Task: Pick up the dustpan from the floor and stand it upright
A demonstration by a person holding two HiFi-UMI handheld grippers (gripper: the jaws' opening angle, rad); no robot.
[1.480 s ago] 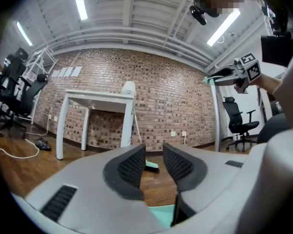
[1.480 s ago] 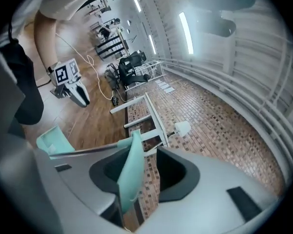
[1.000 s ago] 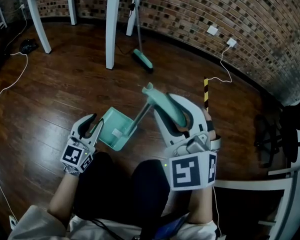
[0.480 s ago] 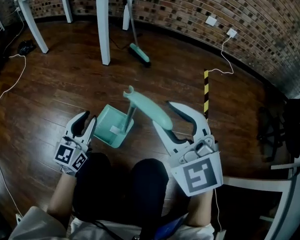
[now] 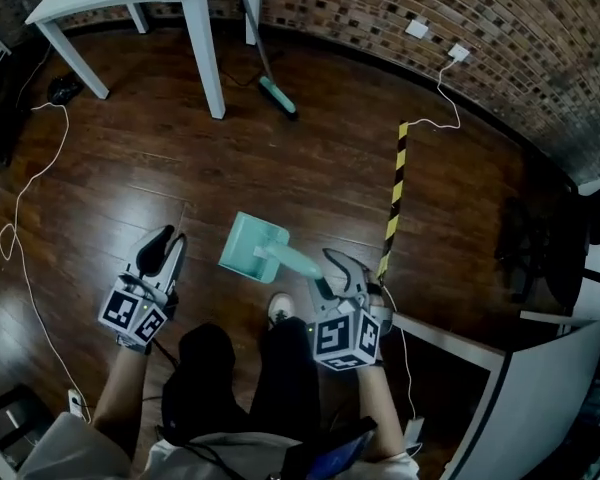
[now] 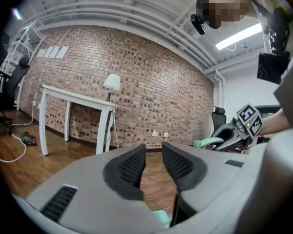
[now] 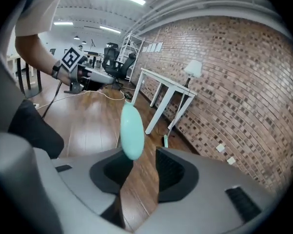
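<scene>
Both hand-held grippers are gaping: left [image 5: 168,244] empty, right [image 5: 338,268] just closing loosely round the standing dustpan's [image 5: 252,246] handle [image 7: 132,130]. Letting go gently is coming next.

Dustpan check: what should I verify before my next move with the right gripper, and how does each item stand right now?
1. Dustpan handle between the right gripper's jaws: ok; they have just been closing.
2. Both pads pressing on the handle: not ok; wooden floor shows between it and one pad.
3. Pan down on the floor: ok, it appears to rest there.
4. Dustpan standing fully upright: cannot tell from the steep head view.
5. Left gripper free: ok; jaws apart, nothing between them.
6. Yellow-and-black strip apart from the pan: ok.
</scene>
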